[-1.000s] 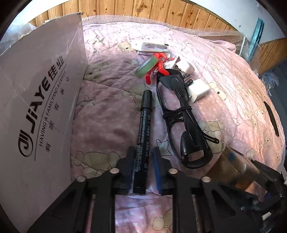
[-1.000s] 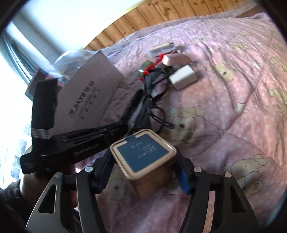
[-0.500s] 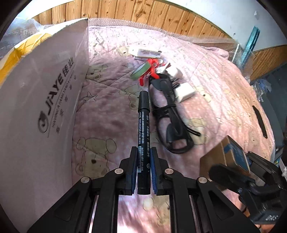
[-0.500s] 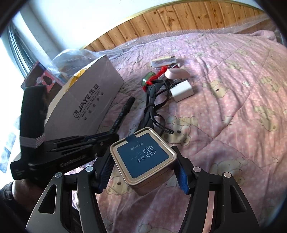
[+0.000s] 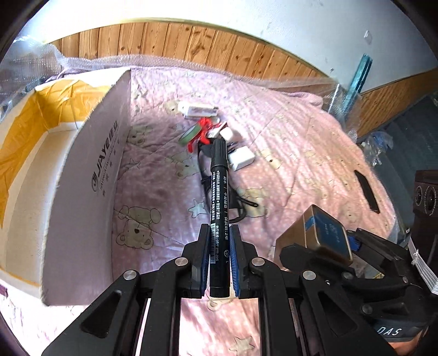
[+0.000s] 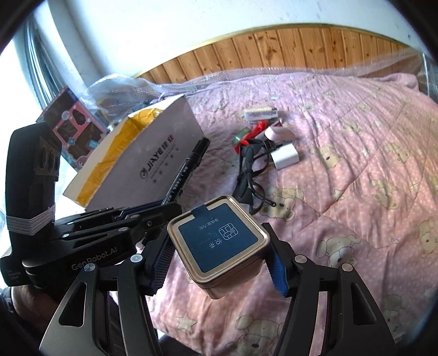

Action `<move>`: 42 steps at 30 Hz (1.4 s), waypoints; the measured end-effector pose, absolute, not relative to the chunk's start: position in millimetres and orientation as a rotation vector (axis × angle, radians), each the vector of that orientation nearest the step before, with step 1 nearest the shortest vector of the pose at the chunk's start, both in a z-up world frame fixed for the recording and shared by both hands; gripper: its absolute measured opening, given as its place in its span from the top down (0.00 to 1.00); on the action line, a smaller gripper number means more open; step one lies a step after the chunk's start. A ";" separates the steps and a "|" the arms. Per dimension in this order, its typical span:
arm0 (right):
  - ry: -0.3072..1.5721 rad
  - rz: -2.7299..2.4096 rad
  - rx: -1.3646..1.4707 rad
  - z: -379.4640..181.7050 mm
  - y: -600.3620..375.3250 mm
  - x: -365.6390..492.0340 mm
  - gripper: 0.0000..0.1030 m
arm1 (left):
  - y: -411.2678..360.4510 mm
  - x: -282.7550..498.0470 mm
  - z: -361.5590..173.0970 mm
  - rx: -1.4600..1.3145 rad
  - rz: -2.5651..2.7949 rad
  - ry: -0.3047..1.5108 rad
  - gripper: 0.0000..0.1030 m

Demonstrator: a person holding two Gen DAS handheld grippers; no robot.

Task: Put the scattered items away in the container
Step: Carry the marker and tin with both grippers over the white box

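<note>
left tool clamped on marker, lifted clear so I can swing it left to box | right tool pinching tin above bed, probably waiting its turn

Bed covered by a pink quilt printed with teddy bears and stars. Far side: wood-panelled wainscot with a gold trim strip, white wall above it. Clear bubble wrap lay along the far edge of the bed. Window at left, very bright, daylight overexposed. Dark floor at right beyond the bed.
</note>
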State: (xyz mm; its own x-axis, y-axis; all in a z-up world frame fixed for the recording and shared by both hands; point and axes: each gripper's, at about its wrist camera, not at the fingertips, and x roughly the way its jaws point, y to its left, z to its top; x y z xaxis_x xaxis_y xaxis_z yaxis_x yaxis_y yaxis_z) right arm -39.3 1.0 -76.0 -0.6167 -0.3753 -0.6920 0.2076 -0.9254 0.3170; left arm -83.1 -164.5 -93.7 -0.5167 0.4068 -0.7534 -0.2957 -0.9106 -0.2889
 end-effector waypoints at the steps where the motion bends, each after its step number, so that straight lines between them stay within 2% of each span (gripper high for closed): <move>1: -0.286 -2.552 1.152 -73.0 -0.5 -36.7 0.38 | -165.7 -79.7 -89.7 -1.235 2.428 -0.178 0.86; 22: -0.111 -2.559 1.010 -18.1 -43.2 -9.1 0.38 | -212.2 -45.1 -41.5 -1.059 2.527 -0.331 0.86; 42: 0.004 -2.473 0.882 23.7 -111.2 -32.9 0.38 | -298.5 -38.9 -21.6 -0.992 2.640 -0.559 0.86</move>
